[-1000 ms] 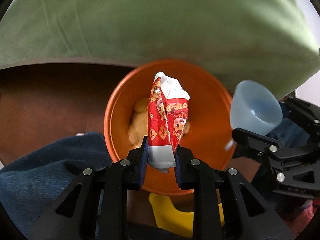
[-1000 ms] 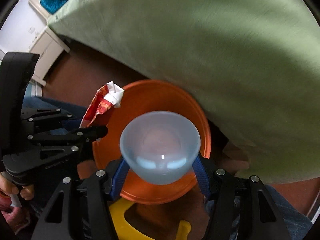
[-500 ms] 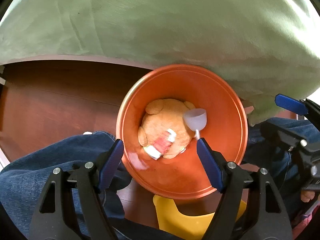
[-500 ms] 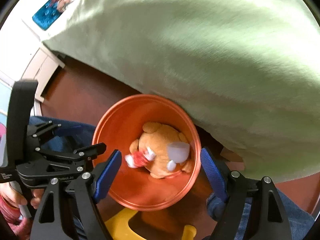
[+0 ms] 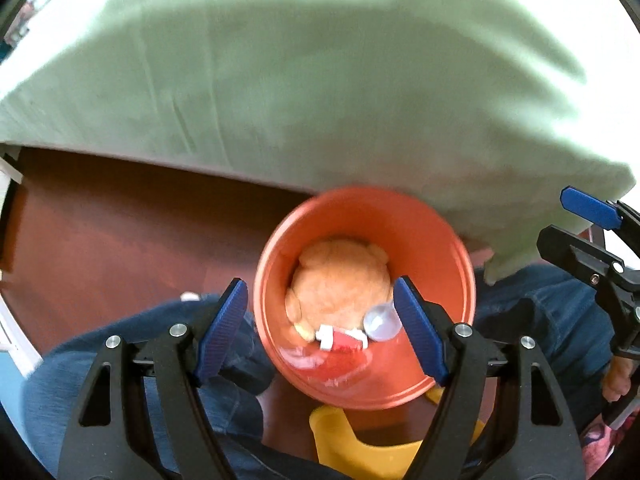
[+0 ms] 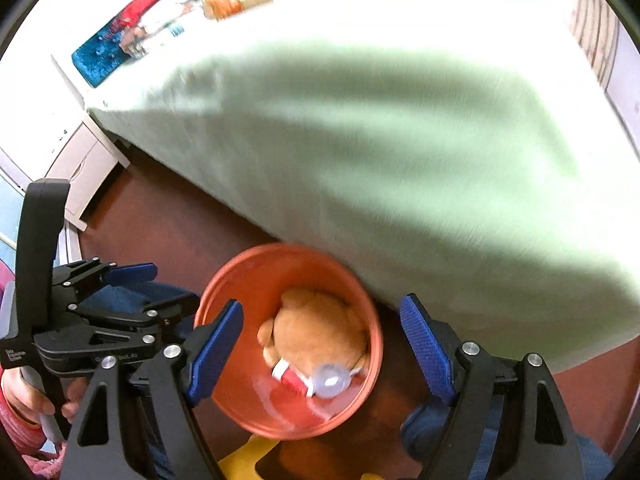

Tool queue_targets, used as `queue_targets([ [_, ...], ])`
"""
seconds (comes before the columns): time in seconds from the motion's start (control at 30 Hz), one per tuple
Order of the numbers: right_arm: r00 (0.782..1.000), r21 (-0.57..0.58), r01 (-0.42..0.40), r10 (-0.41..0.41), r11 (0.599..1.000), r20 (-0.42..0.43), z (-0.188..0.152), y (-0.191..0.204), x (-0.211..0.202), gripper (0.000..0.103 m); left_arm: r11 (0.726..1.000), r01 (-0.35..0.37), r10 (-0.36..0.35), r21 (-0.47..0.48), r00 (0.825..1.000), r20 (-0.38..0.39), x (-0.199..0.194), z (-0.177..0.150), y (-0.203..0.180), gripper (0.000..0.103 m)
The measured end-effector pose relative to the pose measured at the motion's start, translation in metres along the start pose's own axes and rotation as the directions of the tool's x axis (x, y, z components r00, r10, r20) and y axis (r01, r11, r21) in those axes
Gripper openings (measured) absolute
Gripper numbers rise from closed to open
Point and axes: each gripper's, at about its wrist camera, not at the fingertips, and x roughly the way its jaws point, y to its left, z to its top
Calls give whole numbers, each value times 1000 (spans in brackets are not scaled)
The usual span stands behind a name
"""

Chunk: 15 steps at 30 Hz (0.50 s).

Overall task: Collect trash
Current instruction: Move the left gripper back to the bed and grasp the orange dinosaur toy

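An orange bin point(image 5: 452, 248) point(image 6: 232, 292) stands on the brown floor beside the bed. Inside lie an orange plush toy point(image 5: 340, 280) point(image 6: 316, 328), a red and white wrapper point(image 5: 340, 338) point(image 6: 290, 376) and a small translucent cup point(image 5: 382, 322) point(image 6: 330, 380). My left gripper point(image 5: 322, 330) is open and empty above the bin. My right gripper point(image 6: 322, 348) is open and empty above the bin too. The right gripper's body shows at the right edge of the left wrist view point(image 5: 592, 248); the left gripper's body shows at the left of the right wrist view point(image 6: 100, 320).
A green bed cover point(image 5: 320, 92) point(image 6: 400, 160) fills the upper half of both views. A yellow plastic object point(image 5: 360, 448) sits just below the bin. Blue-jeaned legs point(image 5: 132, 344) flank the bin. A white cabinet point(image 6: 80, 168) stands at the far left.
Both grippers opened and dropped the wrapper and the cup into the orange bin, then rose higher above it. The bin looks smaller now.
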Motion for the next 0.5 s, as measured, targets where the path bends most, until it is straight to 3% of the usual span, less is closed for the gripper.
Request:
queue_targets([
  [0.13, 994, -22, 6, -4, 1000, 109, 18, 4, -34, 79, 1000, 7, -7, 2, 993, 118, -39, 21, 0, 74],
  [0.2, 983, -28, 11, -6, 1000, 182, 31, 6, -54, 79, 1000, 14, -14, 3, 980, 199, -61, 34, 2, 74],
  [0.27, 968, -25, 4, 3, 1000, 252, 42, 7, -76, 80, 1000, 22, -22, 3, 964, 266, -80, 48, 4, 75],
  [0.37, 941, -19, 1, 6, 1000, 337, 57, 6, -101, 81, 1000, 6, 3, -22, 926, 378, -109, 78, 13, 81],
  [0.5, 913, -12, -2, 6, 1000, 407, 75, 3, -124, 82, 997, 40, -8, -64, 899, 438, -128, 117, 26, 85],
])
